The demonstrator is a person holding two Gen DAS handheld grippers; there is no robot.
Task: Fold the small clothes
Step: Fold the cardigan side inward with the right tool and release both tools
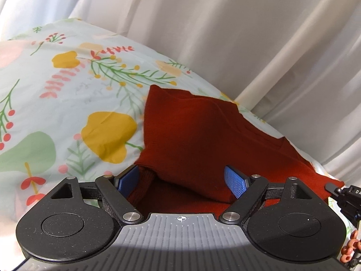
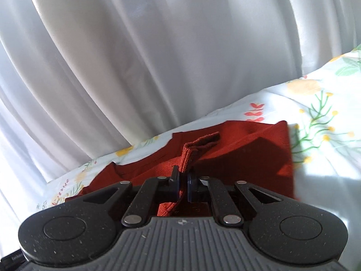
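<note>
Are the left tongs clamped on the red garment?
No, the left tongs stand wide open, the red garment lying loose between them.

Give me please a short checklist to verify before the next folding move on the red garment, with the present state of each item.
1. Right gripper shut on a strip of the red garment: ok.
2. Left gripper open, cloth between its fingers, not pinched: ok.
3. Garment lies on the floral sheet: ok.
4. Garment flat, no bunching: not ok.
5. Distance from the white curtain: cannot tell.
</note>
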